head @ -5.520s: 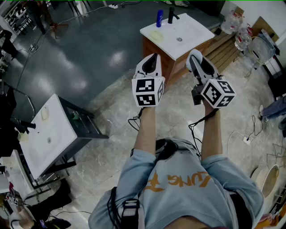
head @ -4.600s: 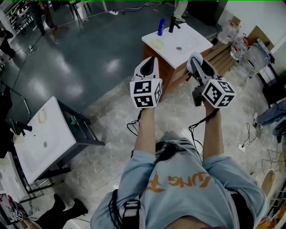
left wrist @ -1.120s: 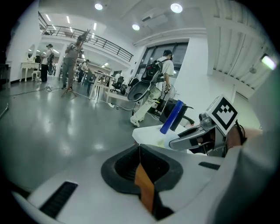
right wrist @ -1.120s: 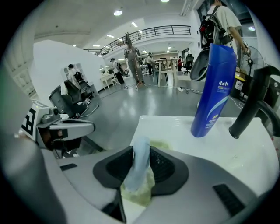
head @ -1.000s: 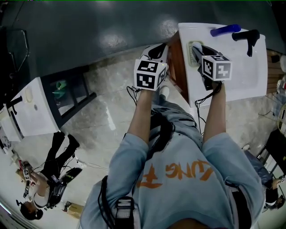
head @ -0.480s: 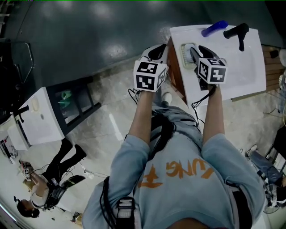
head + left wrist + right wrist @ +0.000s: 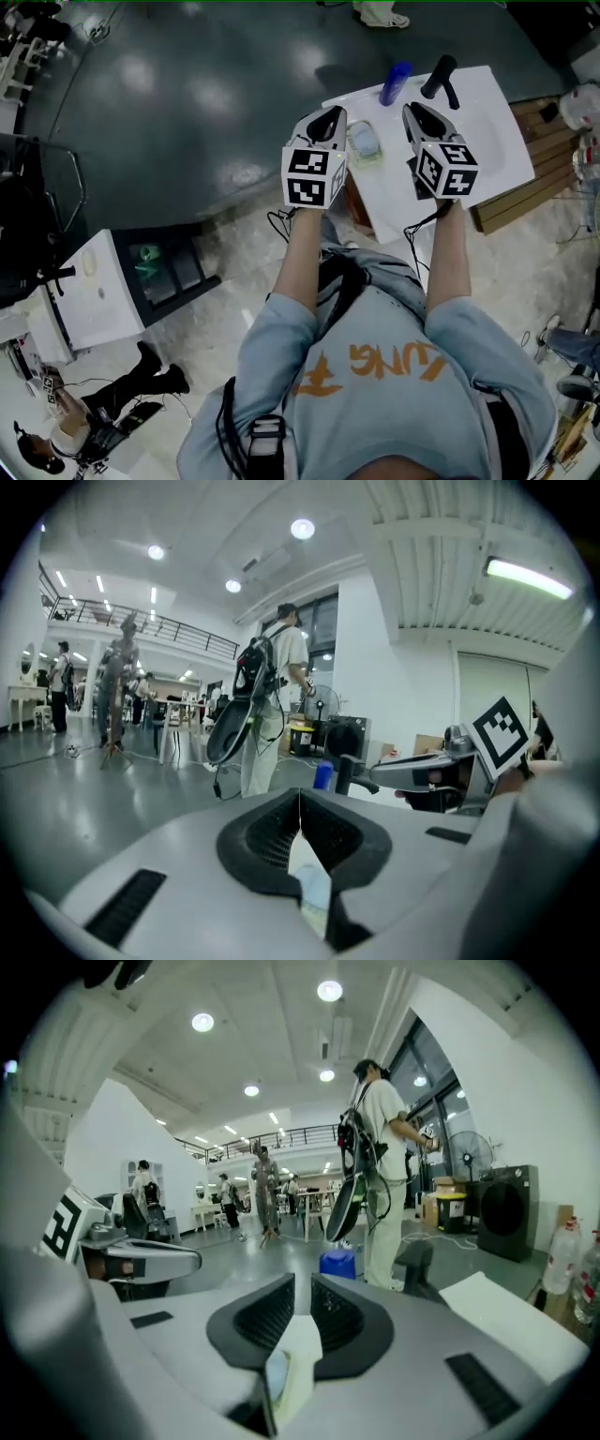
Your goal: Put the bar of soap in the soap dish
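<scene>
One dark, glossy floor (image 7: 187, 112) fills the upper half of the head view. On it stands a white table (image 7: 487, 131) with a basin set in its top. The person's pale blue shirt (image 7: 375, 394) bears orange lettering, seen upside down from here and not fully legible.

Both arms are held out over the near edge of the table. The left hand-held gripper (image 7: 330, 114) has its jaws together at the tips and holds nothing. The right hand-held gripper (image 7: 412, 110) shows a narrow gap between its jaws, which are closing on nothing. Each marker cube shows black-and-white squares only.

A black faucet (image 7: 439, 79) and a blue bottle (image 7: 395, 84) stand at the far edge of the table; the bottle's label is too small to read. The soap dish (image 7: 377, 160) sits on the table between the two grippers. The bar of soap (image 7: 363, 141) lies in it.
</scene>
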A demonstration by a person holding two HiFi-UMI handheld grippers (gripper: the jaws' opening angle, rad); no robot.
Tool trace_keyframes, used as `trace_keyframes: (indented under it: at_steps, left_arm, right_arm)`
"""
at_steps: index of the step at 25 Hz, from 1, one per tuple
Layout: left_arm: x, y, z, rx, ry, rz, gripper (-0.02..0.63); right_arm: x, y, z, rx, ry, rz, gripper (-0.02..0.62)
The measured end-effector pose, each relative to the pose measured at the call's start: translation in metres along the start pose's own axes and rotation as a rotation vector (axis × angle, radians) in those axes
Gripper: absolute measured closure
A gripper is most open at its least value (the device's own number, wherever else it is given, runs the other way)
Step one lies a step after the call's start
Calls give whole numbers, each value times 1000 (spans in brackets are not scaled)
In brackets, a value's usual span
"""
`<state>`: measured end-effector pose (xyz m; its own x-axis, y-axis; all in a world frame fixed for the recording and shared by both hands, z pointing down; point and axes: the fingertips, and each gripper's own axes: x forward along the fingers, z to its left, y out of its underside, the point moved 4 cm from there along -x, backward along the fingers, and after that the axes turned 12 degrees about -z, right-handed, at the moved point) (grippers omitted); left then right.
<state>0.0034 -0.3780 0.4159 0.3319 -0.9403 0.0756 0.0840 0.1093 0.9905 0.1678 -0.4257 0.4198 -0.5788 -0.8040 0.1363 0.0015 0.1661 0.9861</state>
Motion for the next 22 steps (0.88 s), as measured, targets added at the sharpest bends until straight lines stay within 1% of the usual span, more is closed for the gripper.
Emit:
trace_keyframes:
  at_steps: [2,4,6,9,11,14,22]
  left_arm:
    - [4,-19,-12,55,14,-47,581]
    - [5,-33,-25,109,23,-74,581]
    - [3,-45,-38,139,41,-99,581]
    - [3,-61,-52,165,69,-136,581]
    - [3,-68,-58,169,76,-157,581]
    - [2,-67,-67,164,87,-166,581]
    - [5,-59,-92,148,131,-157,581]
  right_arm:
    - [-15,-23,-10,-26,36,-68,528]
    - [-30,-41,-15,-47,66,-117,529]
    - [-45,-53,-18,-56,92,-158,534]
    - [-62,-71,-23,-49,136,-233,540]
    - [-71,-80,-22,-50,152,-271,551]
    - [-85,-88,-21,-45,160,-299,560]
    - [-114,-83,-32,-58,210,-282,561]
